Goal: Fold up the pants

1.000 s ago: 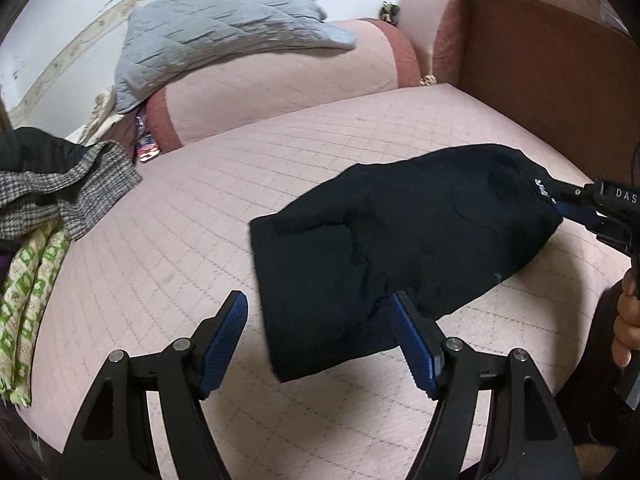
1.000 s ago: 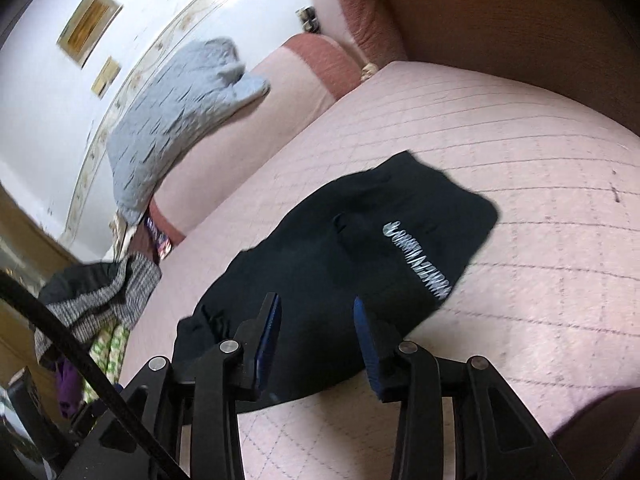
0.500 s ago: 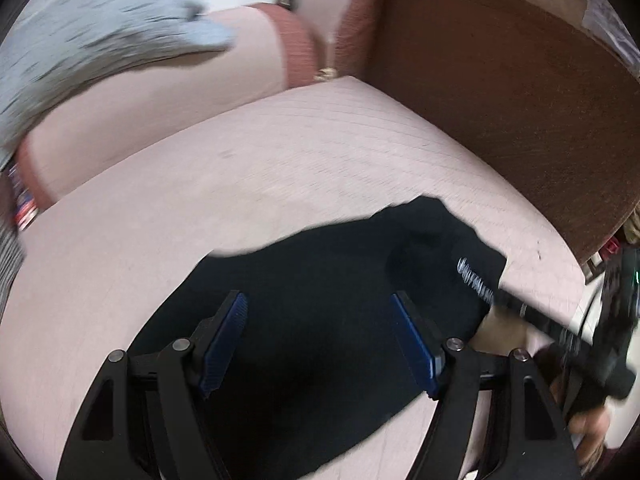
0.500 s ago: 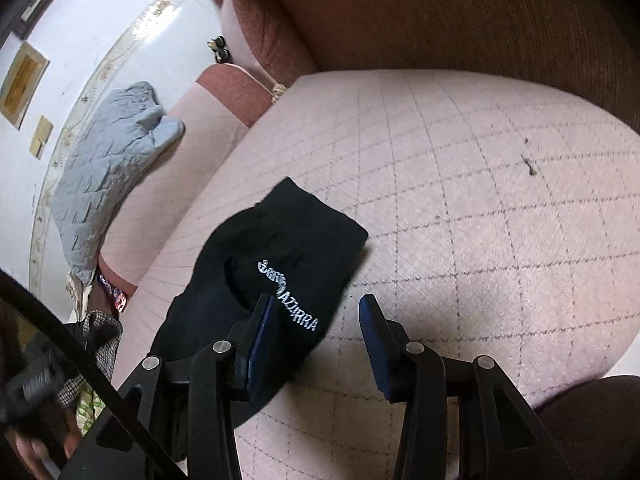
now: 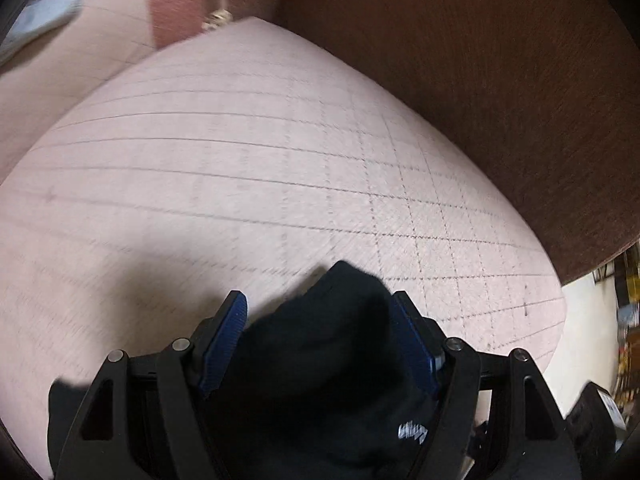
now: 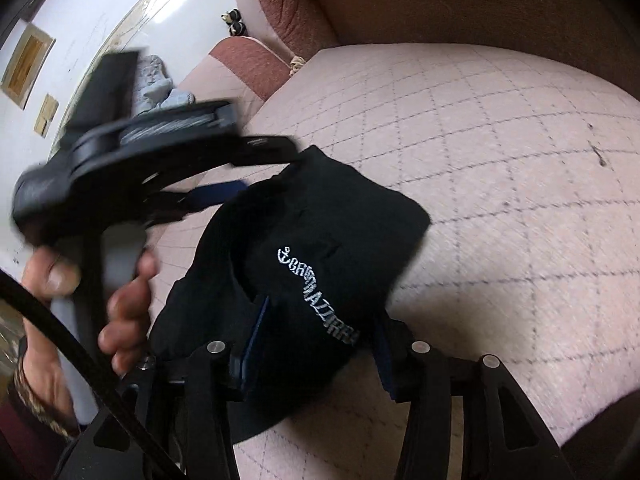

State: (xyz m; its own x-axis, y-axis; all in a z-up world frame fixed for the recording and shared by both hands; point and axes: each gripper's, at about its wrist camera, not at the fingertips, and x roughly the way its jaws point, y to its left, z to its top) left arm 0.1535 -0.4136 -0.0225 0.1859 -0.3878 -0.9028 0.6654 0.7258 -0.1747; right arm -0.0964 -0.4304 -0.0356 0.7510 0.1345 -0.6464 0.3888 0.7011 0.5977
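Both tongs over the folded black pants

Right tongs (image 6: 316, 344) are opening, cloth between them, letting go; left tongs (image 5: 320, 340) straddle pants (image 6: 320, 240) unclamped, seemingly to tidy the fold.

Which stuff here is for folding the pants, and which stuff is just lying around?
For the job:
black pants
left gripper
right gripper, its jaws opening around the pants
pink couch seat they lie on

Just lying about:
grey quilted blanket
wall frames
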